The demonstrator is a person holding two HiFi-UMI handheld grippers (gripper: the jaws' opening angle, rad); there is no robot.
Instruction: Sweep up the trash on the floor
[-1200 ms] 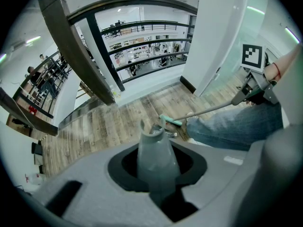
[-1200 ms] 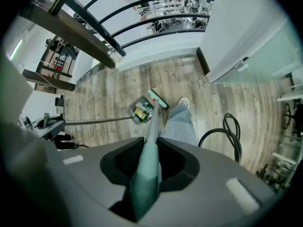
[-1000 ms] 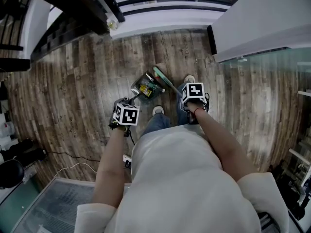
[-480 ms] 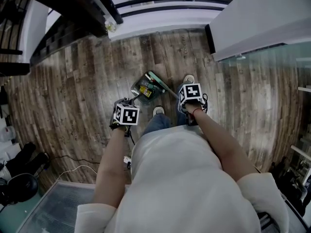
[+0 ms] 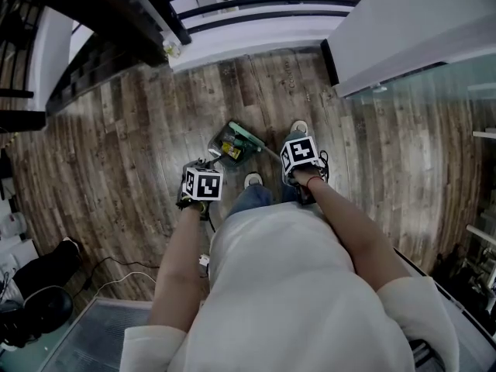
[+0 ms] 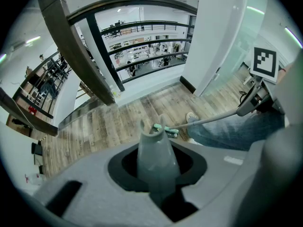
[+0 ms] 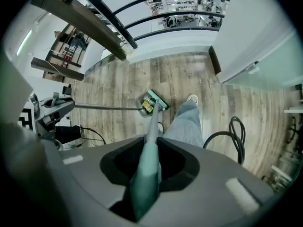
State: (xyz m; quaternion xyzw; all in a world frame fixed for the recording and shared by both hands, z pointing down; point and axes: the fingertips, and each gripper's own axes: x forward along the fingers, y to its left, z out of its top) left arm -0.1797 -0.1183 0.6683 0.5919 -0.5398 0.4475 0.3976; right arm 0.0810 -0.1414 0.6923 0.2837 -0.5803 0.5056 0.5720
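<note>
Since a moment before, my right tongs (image 7: 149, 170) had drawn in toward my body, and the broom head (image 5: 246, 136) had slid from beyond the dustpan (image 5: 218, 141) up against its open mouth. The pan itself had barely shifted.

My left tongs (image 6: 158, 173) were closed on the dustpan's grey, tapered plastic grip (image 6: 155, 148). The right ones were clamped on the broom's green handle (image 7: 144, 183), which narrowed to a thin grey metal rod (image 7: 153, 122). The trash (image 5: 230, 147), yellow and green scraps, lay inside the clear pan just ahead of my shoes (image 5: 253, 180).

The floor (image 5: 116, 153) was rough-grained wooden planks. It lay open to the left, and a white wall with dark skirting (image 5: 329, 59) bounded it on the right. A dark railing (image 5: 116, 10) crossed the far left corner, and a cable (image 5: 116, 266) trailed near the left edge behind me.
</note>
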